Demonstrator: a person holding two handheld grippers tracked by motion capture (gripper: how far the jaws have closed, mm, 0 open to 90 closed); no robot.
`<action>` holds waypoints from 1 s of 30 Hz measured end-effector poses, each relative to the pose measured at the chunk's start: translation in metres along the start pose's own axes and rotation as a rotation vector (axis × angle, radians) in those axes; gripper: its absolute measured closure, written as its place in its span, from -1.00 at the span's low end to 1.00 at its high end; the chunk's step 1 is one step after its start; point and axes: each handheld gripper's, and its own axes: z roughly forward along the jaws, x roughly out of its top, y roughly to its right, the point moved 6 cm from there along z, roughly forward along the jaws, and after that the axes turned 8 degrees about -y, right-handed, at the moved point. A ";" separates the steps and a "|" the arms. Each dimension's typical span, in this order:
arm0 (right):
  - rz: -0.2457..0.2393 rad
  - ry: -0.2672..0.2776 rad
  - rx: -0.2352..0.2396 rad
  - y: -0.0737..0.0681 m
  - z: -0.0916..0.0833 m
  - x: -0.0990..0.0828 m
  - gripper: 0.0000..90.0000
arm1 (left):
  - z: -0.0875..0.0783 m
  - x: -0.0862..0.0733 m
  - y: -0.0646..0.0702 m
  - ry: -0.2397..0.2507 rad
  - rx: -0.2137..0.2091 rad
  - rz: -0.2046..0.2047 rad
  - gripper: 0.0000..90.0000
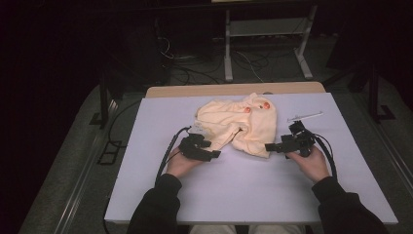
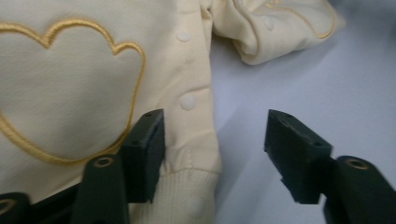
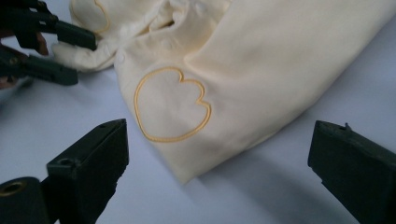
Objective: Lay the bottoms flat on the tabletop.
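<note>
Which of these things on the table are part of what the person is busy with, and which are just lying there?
Part of the job:
- cream garment with snap buttons and heart-shaped stitching
- left tongs, at the garment's ribbed hem
- right tongs, open beside its corner

Just lying about:
- thin white stick-like thing, far right of the table

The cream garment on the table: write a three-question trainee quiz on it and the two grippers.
1. True or false: the left gripper has its jaws on either side of the cream garment's snap-button edge.
2. The gold stitched outline ahead of the right gripper is: A a star, B a heart, C a circle?
3. What does the garment lie on?

Key: 1 true; 2 B; 3 the white table.
</note>
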 end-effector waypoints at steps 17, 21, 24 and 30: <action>-0.040 -0.107 -0.006 -0.013 0.025 -0.019 -0.06 | 0.004 -0.002 -0.005 -0.029 0.146 0.095 0.61; -0.047 -0.086 0.036 -0.013 0.024 -0.016 0.61 | 0.004 0.000 -0.005 -0.036 0.147 0.093 0.68; -0.066 -0.071 0.027 -0.013 0.020 -0.013 0.82 | 0.003 0.001 -0.006 -0.045 0.134 0.084 0.71; -0.045 -0.001 0.098 -0.012 -0.003 -0.001 0.88 | -0.004 0.007 -0.003 -0.027 0.093 0.057 0.74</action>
